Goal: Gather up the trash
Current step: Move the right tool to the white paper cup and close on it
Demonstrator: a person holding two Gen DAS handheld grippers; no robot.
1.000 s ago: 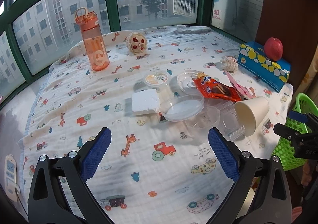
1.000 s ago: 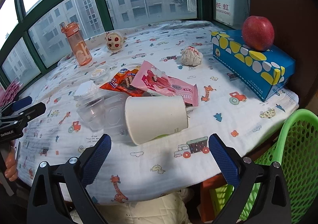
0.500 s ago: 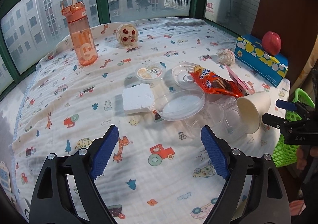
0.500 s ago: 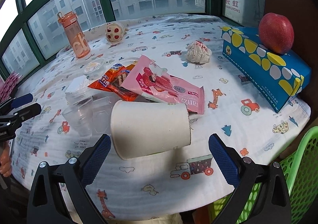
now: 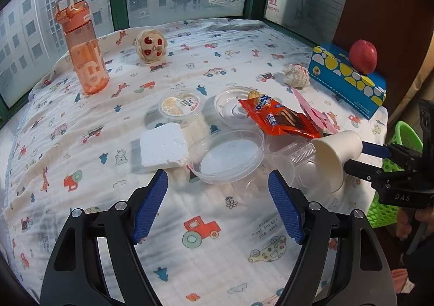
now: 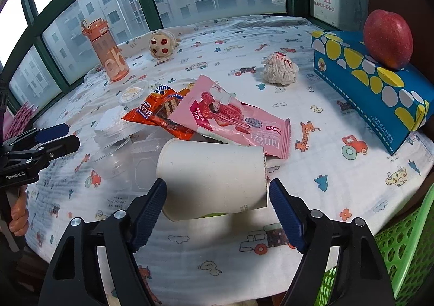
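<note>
Jaws on the right gripper (image 6: pixel 217 201) have just been closing around the paper cup (image 6: pixel 214 178), which lies on its side between them. The left pad looks to be touching the cup's base end, but the right pad sits just off the rim, so I wouldn't call it clamped yet.

Left gripper (image 5: pixel 218 202) has been narrowing too, with nothing between its pads; the clear plastic lid (image 5: pixel 227 155) and foam block (image 5: pixel 164 147) lie just ahead of them.

Further out are the orange wrapper (image 6: pixel 162 113) and pink wrapper (image 6: pixel 238 121). The green basket (image 6: pixel 401 257) sits off to the right, probably where everything's going.
</note>
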